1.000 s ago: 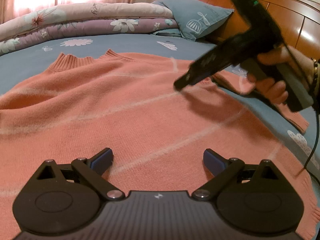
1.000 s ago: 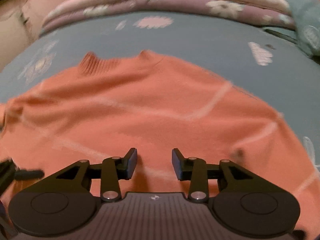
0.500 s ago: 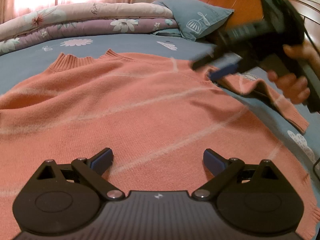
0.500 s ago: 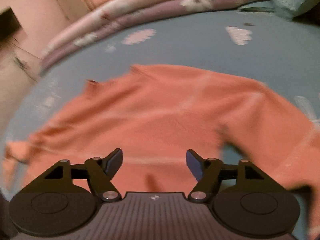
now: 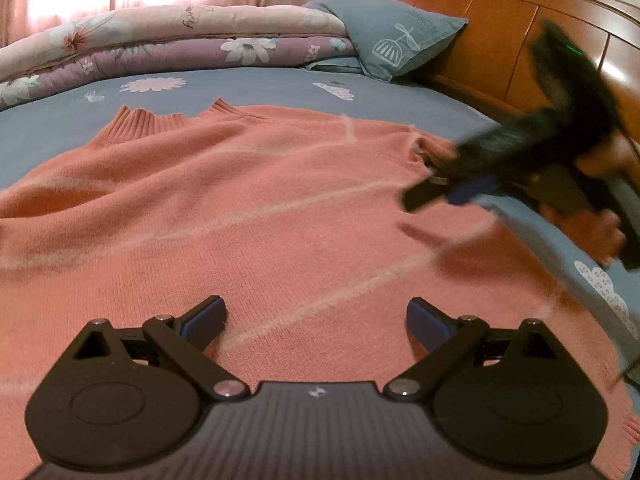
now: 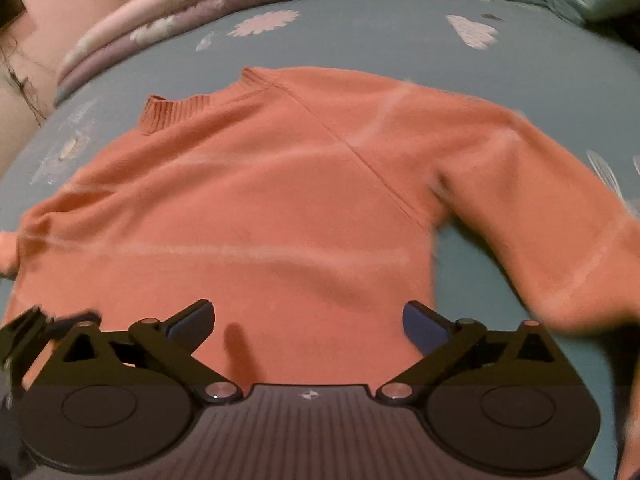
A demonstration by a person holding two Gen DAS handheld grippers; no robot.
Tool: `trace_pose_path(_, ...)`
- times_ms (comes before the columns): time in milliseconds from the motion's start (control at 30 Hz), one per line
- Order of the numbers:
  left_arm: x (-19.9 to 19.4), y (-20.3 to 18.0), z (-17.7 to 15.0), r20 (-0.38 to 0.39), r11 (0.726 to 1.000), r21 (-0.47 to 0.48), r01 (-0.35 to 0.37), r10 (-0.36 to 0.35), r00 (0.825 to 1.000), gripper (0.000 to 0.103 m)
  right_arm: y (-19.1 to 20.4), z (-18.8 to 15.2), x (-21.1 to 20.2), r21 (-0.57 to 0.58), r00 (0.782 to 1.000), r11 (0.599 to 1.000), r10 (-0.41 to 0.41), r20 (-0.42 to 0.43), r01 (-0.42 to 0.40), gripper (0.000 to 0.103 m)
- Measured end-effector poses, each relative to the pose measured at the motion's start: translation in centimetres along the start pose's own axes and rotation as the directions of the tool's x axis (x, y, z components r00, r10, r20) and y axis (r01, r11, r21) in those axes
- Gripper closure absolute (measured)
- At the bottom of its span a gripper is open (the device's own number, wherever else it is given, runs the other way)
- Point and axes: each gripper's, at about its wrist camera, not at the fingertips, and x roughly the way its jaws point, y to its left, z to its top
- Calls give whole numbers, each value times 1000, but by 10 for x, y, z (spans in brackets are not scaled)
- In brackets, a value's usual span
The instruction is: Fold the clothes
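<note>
An orange knit sweater (image 5: 248, 216) with pale stripes lies flat on the bed, ribbed collar (image 5: 152, 124) at the far side. It also shows in the right wrist view (image 6: 272, 208), its right sleeve (image 6: 552, 216) spread out and down to the right. My left gripper (image 5: 316, 320) is open and empty, low over the sweater's body near the hem. My right gripper (image 6: 308, 320) is open and empty over the sweater's lower body. In the left wrist view the right gripper (image 5: 432, 196) is blurred, near the right armpit of the sweater.
The bed has a blue sheet (image 5: 248, 84) with flower prints. A folded floral quilt (image 5: 168, 44) lies along the far side. A blue pillow (image 5: 396, 36) leans on the wooden headboard (image 5: 500, 20) at the right. A cable trails at the right edge.
My right gripper has opened wider and swung back down toward the sweater's right armpit, so the right sleeve is now in its view. My left gripper has not moved.
</note>
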Motion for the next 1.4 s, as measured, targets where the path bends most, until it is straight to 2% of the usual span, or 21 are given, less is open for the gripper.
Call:
trace_pose_path(33,0,0,0,0,1000,1,-1,1,1000,6,-3,-7,-9,15,1000,1000,13,25,-14,1)
trace_pose_path(133,1,-1,0,1,1000,9,-7,7,1000,6,1,-17,-28,122,996,993,-13,85,3,0)
trace_pose_path(200,1,-2,-1,2,1000,15,-11,11,1000,6,8,-28,-32,167,985,982,62,160,-88,0)
trace_pose_path(267,2,-3,-1,3,1000,24,-16,16,1000,6,17,-40,-27,172,976,977,92,196,-127,0)
trace_pose_path(367,1,-4,-2,4,999,31,-21,21,1000,6,27,-59,-13,180,976,978,65,206,-103,0)
trace_pose_path(467,1,-5,-2,3,999,39,-27,27,1000,6,24,-73,-16,169,962,978,74,264,-122,0)
trace_pose_path(567,1,-8,-3,2,998,54,-39,39,999,6,27,-67,-20,142,976,985,66,209,-97,0)
trace_pose_path(633,2,-8,-3,3,997,59,-42,42,999,5,28,-71,-20,129,974,987,69,214,-98,0)
trace_pose_path(833,1,-8,-2,0,997,53,-49,49,999,5,17,-73,-21,185,969,971,107,222,-150,0)
trace_pose_path(900,-4,-11,2,-17,998,24,-58,58,998,5,12,-73,-23,209,967,962,131,219,-177,0)
trace_pose_path(1000,-16,-20,5,-17,996,-33,87,-88,996,5,2,-73,-25,237,961,946,170,217,-221,0)
trace_pose_path(1033,-19,-26,5,-30,989,-30,143,-144,989,5,-1,-74,-25,251,958,939,182,221,-236,0)
trace_pose_path(1100,-19,-41,2,-74,977,21,210,-208,975,5,-7,-74,-25,275,952,924,205,228,-265,0)
trace_pose_path(1133,-17,-51,-1,-97,977,65,205,-198,975,5,-9,-74,-25,281,950,920,214,228,-275,0)
trace_pose_path(1200,-18,-63,-6,-107,981,137,137,-123,987,5,-11,-72,-25,292,950,914,222,218,-281,0)
trace_pose_path(1300,-24,-79,-16,-111,969,241,50,-24,994,5,-11,-66,-23,309,956,910,225,191,-276,0)
trace_pose_path(1400,-40,-82,-23,-132,971,239,14,18,991,5,-10,-63,-23,328,959,906,220,177,-268,0)
